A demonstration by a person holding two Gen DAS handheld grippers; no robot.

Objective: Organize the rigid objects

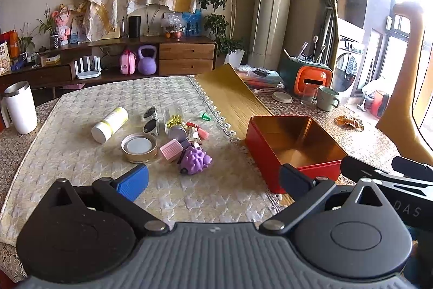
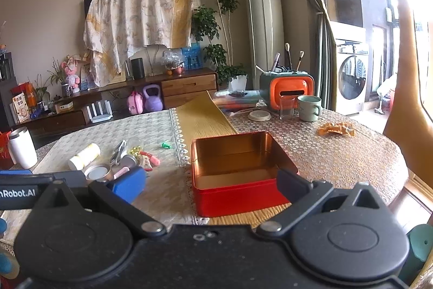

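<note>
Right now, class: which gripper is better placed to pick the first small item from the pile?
Left. The open left gripper faces the purple knobbly toy, nearest of the pile; the open right gripper faces the empty red metal tin.

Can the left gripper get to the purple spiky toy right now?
Probably yes. The left gripper is open with the purple spiky toy just ahead between its fingers, nothing in front of it; the pink box sits close beside it.

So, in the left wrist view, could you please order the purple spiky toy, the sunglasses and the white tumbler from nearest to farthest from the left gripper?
From the left gripper:
1. Purple spiky toy, just ahead.
2. Sunglasses, farther back in the pile.
3. White tumbler, far left table edge.
</note>
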